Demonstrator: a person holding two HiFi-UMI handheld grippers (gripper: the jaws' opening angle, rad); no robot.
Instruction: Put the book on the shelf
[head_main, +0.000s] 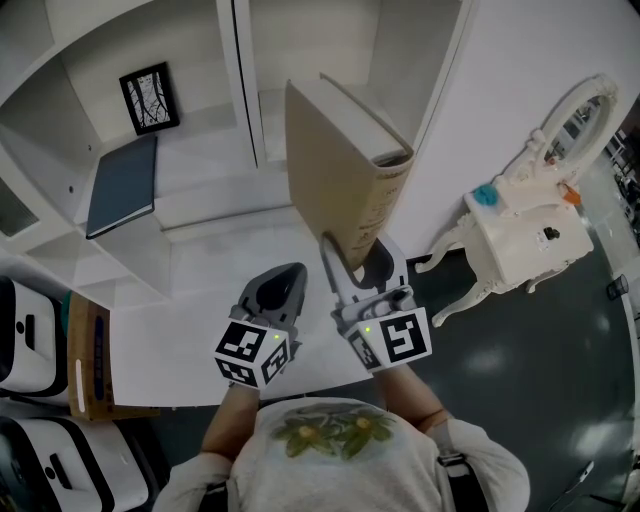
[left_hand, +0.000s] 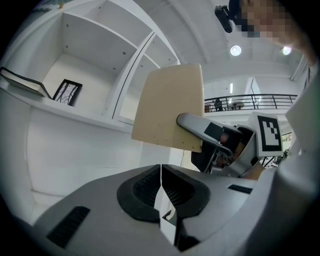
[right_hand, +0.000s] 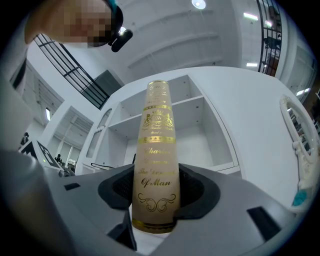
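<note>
Two grippers are raised before a white shelf (head_main: 205, 205). The right gripper (head_main: 358, 262) has its jaws spread wide and clamped on the lower end of a tan book (head_main: 335, 170), its gold-lettered spine facing the gripper. The book stands upright in the air, in front of the shelf's middle compartment. The left gripper (head_main: 278, 295), just left of it, has its jaws pressed together with nothing between them. A dark book (head_main: 122, 185) lies flat in the left compartment, with a framed picture (head_main: 150, 97) behind it. A small white table (head_main: 520, 240) stands at the right.
</note>
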